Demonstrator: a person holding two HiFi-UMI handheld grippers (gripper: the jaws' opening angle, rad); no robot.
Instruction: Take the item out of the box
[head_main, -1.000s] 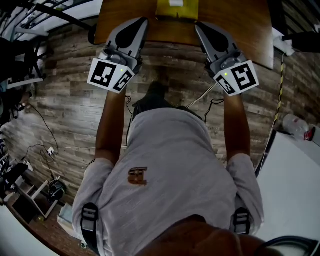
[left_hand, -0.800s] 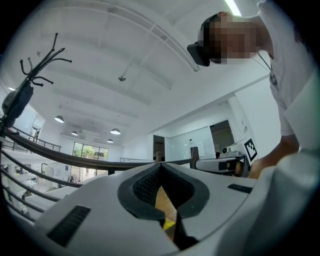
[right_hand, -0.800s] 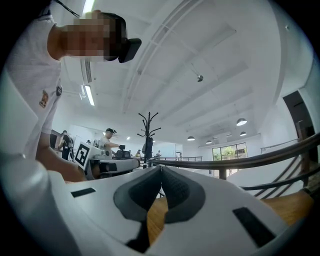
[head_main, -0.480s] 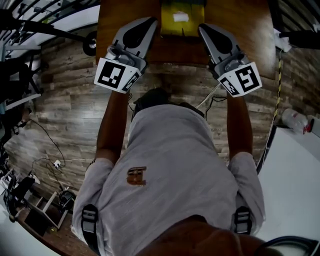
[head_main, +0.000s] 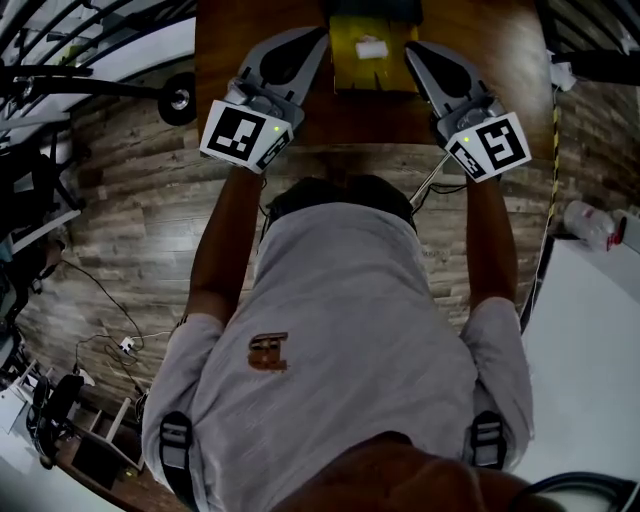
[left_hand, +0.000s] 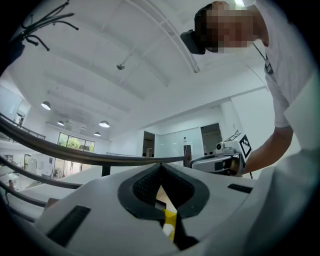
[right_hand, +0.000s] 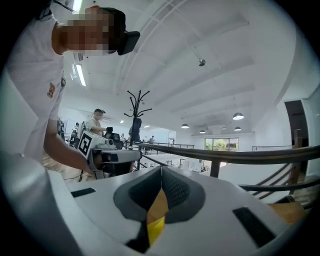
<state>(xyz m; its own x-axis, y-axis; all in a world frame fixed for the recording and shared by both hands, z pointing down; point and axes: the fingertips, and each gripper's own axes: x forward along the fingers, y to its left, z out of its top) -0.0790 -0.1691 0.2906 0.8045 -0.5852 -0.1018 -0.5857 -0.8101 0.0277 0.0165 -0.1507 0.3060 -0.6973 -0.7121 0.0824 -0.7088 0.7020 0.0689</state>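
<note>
Between left gripper and right gripper sits box.

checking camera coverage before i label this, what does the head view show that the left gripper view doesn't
Only the head view: the white item lying in the open yellow box, the wooden table under it, and the plank floor.
Only the left gripper view: ceiling lamps, a dark railing, and the left gripper seen close, jaws together with nothing held.
Both: the two grippers, including the right gripper, a sliver of the yellow box, and the person holding them.
</note>
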